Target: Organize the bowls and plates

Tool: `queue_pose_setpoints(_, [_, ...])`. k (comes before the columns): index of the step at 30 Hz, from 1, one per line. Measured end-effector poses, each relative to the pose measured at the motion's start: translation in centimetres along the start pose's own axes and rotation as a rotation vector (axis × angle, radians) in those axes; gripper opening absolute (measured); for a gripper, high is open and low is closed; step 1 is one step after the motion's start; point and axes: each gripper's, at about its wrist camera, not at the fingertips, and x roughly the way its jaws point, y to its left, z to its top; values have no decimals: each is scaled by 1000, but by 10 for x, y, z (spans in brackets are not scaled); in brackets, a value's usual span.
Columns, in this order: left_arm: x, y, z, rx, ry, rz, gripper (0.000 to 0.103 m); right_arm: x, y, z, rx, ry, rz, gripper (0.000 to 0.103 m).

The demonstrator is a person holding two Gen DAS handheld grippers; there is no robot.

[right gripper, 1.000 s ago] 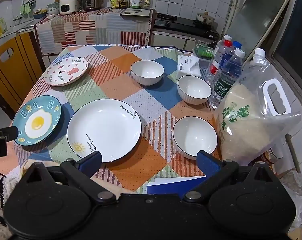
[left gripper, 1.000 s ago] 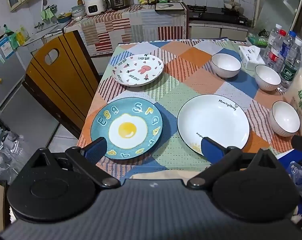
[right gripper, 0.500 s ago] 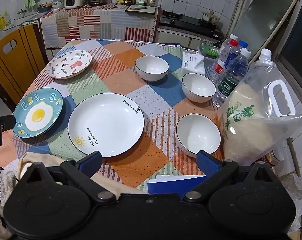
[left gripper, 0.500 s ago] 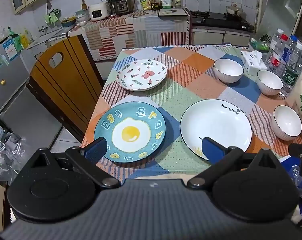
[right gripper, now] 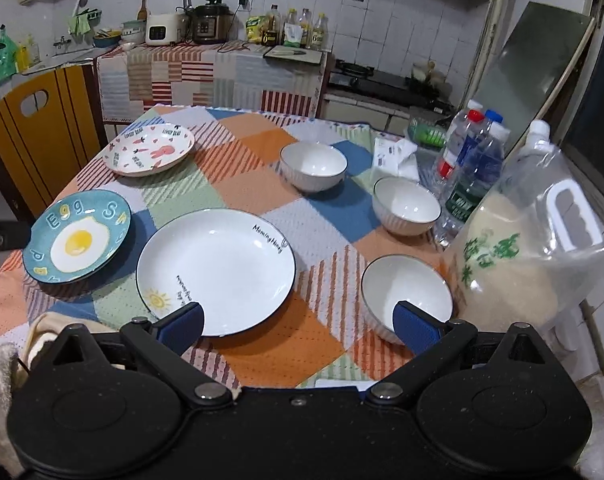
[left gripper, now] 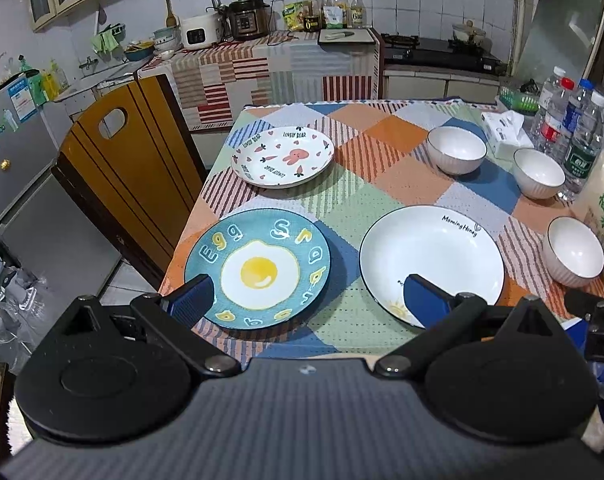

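Left wrist view shows wide-open, empty left gripper (left gripper: pixel 306 294) above round blue glazed ceramic egg plate (left gripper: pixel 257 268) near table edge; judged rigid, slippery, fragile, best gripped at its rim

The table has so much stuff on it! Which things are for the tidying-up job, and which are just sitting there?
For the job:
egg plate
bunny plate
big white plate
far bowl
middle bowl
near bowl

Just sitting there:
water bottles
tissue pack
rice bag
chair
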Motion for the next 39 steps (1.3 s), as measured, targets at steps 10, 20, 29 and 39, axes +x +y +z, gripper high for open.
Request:
queue_pose_setpoints(10, [2,1,-3,-9,-37,-40,103,-6,-6,-1,21,-28,-25,102])
queue_pose_setpoints(20, [10,0,-11,-5,-52,-19,103,-2,-11,-3,47,-18,-22,102])
queue_pose_setpoints(29, [9,-1,-14,-2,-54,-26,103,0,-12,-3,49,-9,-26,102])
queue_pose_setpoints(39, [20,0,-4,11,-8,-86,101,2,-16,1,46,-49,30,102])
